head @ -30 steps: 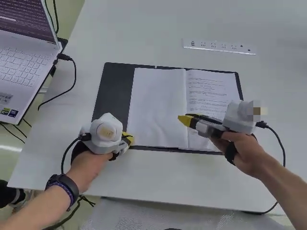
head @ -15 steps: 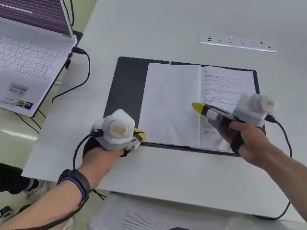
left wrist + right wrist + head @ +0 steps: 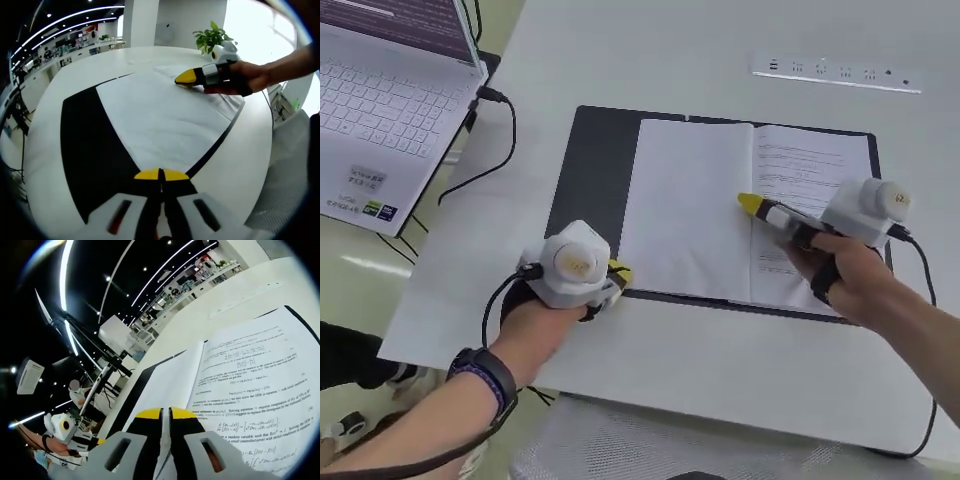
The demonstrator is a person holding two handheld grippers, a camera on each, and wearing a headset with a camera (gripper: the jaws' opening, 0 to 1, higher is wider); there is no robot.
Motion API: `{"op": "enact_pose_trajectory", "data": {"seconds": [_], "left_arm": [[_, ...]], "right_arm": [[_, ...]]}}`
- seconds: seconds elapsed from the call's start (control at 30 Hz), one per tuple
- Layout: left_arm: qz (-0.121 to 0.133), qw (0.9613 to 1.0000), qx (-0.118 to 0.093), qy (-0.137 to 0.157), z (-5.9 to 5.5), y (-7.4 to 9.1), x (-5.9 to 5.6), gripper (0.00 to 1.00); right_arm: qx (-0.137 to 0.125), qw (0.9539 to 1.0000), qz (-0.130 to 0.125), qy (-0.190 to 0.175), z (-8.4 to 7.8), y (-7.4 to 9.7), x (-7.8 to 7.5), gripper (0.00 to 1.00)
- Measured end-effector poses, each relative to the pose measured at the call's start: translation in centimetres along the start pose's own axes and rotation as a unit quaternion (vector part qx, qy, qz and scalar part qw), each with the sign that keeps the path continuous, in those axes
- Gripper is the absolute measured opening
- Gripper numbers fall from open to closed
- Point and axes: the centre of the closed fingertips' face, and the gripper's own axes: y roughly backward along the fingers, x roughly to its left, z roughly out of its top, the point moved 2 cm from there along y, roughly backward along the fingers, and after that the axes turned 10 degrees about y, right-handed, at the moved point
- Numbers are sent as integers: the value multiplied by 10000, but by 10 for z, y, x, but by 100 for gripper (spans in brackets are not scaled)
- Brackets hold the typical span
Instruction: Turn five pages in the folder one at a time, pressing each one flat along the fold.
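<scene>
While my right claw (image 3: 750,204), tips pressed together, creeps farther up the fold of the folder (image 3: 590,170), my left claw (image 3: 618,273), likewise closed, stays parked: pressing underway.

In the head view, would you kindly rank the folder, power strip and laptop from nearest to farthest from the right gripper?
1. folder, directly under the right gripper.
2. power strip, beyond it, toward the far side.
3. laptop, far off at the left.
</scene>
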Motion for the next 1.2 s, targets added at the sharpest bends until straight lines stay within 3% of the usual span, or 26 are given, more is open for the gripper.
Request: {"op": "enact_pose_trajectory", "data": {"seconds": [0.17, 0.33, 0.6, 0.9, 1.1, 1.2], "left_arm": [[4, 10000, 0, 25, 0, 0, 1, 0], [12, 10000, 3, 38, 0, -1, 1, 0], [-3, 10000, 22, 48, 0, -2, 2, 0], [-29, 10000, 33, 19, 0, -3, 2, 0], [-99, 9999, 83, -81, 0, -4, 2, 0], [-103, 9999, 70, -96, 0, -4, 3, 0]], "right_arm": [[-39, 9999, -11, -122, 0, -1, -3, 0], [-43, 9999, 41, -112, 0, -1, 5, 0], [-161, 9997, 44, -181, 7, -7, 6, 0], [-525, 9974, -108, -478, 27, -22, -9, 0], [-578, 9972, -93, -464, 35, -29, -15, 0], [-648, 9965, -169, -501, 41, -35, -27, 0]]}}
